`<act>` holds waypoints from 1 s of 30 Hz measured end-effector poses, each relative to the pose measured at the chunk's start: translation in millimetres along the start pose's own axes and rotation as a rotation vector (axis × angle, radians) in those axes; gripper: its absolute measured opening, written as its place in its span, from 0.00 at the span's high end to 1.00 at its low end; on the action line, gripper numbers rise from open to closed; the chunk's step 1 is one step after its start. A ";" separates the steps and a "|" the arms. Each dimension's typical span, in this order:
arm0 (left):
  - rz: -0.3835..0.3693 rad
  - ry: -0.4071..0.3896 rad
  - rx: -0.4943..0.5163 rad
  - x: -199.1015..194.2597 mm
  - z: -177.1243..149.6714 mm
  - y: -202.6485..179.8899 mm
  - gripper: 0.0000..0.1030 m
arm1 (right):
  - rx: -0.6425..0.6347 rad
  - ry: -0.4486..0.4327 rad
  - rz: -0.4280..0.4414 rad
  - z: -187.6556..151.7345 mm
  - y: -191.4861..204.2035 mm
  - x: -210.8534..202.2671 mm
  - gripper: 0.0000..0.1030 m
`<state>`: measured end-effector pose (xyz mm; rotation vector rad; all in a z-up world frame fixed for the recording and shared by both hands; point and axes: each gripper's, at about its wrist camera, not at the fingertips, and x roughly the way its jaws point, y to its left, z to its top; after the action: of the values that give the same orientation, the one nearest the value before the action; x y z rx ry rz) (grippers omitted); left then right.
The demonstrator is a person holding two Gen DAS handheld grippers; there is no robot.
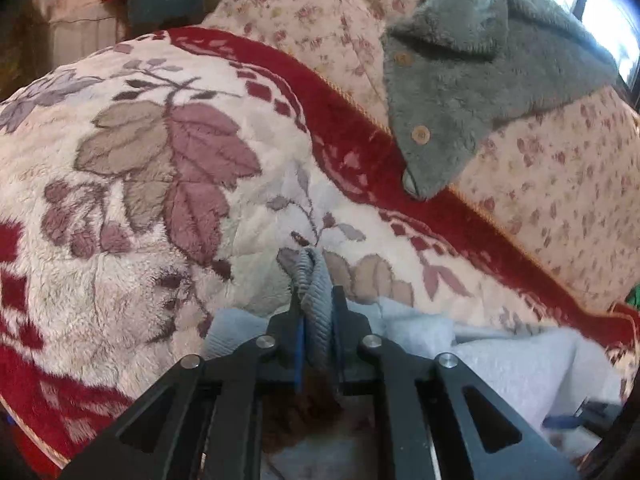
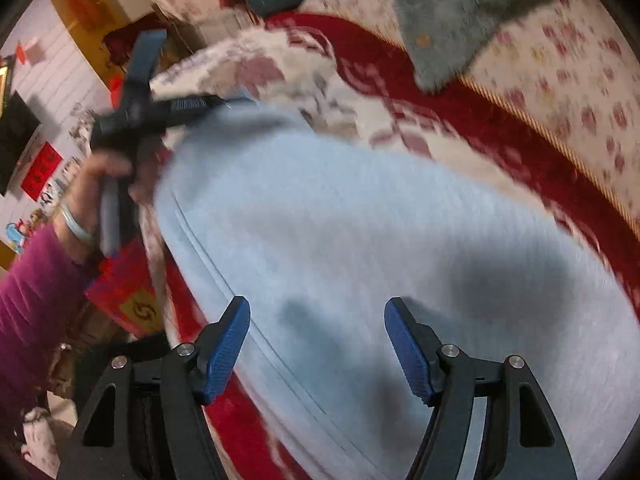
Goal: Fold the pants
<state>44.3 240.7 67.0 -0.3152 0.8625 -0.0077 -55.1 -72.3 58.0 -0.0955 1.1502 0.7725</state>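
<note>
Two hand-held grippers: left [image 1: 316,312] pinches pants [image 2: 380,260], right [image 2: 318,344] spread above, view blurred.

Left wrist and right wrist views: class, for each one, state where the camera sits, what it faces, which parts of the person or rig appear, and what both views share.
Left wrist: sits behind the left gripper, facing across the floral blanket; gripper shut on a bunched edge of the light blue pants; no hand visible.
Right wrist: sits behind the right gripper, open above the spread pants; the left hand and magenta sleeve show.
Shared: pants, blanket, grey fleece garment, left gripper.
</note>
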 end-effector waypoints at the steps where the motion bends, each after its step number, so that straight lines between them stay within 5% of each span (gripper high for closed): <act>1: -0.003 -0.029 -0.002 -7.9 0.0 -1.0 0.90 | 0.003 0.003 0.001 -5.2 -3.6 -1.3 0.28; 4: 0.022 -0.098 -0.061 -29.8 1.3 8.9 0.90 | 0.038 -0.011 0.015 -24.0 -14.6 -10.9 0.27; 9: 0.095 -0.024 -0.144 -13.7 -6.6 34.6 0.90 | 0.079 -0.047 0.046 -39.0 -24.3 -15.3 0.25; 13: 0.004 -0.038 -0.185 -20.0 -12.8 37.9 0.84 | 0.076 -0.037 0.032 -35.9 -17.7 -17.8 0.25; 14: -0.018 -0.046 -0.200 -25.2 -12.8 38.5 0.76 | 0.076 -0.037 0.033 -36.1 -17.0 -21.9 0.24; 16: -0.050 -0.064 -0.211 -36.5 -11.4 37.6 0.17 | 0.076 -0.048 0.027 -39.9 -19.0 -31.2 0.22; 17: -0.064 -0.091 -0.209 -45.3 -11.3 35.8 0.14 | 0.073 -0.057 0.010 -42.9 -20.9 -37.6 0.20; 22: -0.052 -0.138 -0.131 -77.1 -18.2 13.5 0.13 | 0.042 -0.072 -0.031 -62.5 -24.9 -58.3 0.18; 30: -0.058 -0.058 0.129 -82.5 -61.2 -63.2 0.13 | -0.072 -0.105 -0.146 -82.9 -15.3 -68.6 0.17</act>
<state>-47.7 174.9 108.8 -0.2178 0.7908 -0.1071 -123.7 -154.9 75.3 -0.1947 1.0041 0.6813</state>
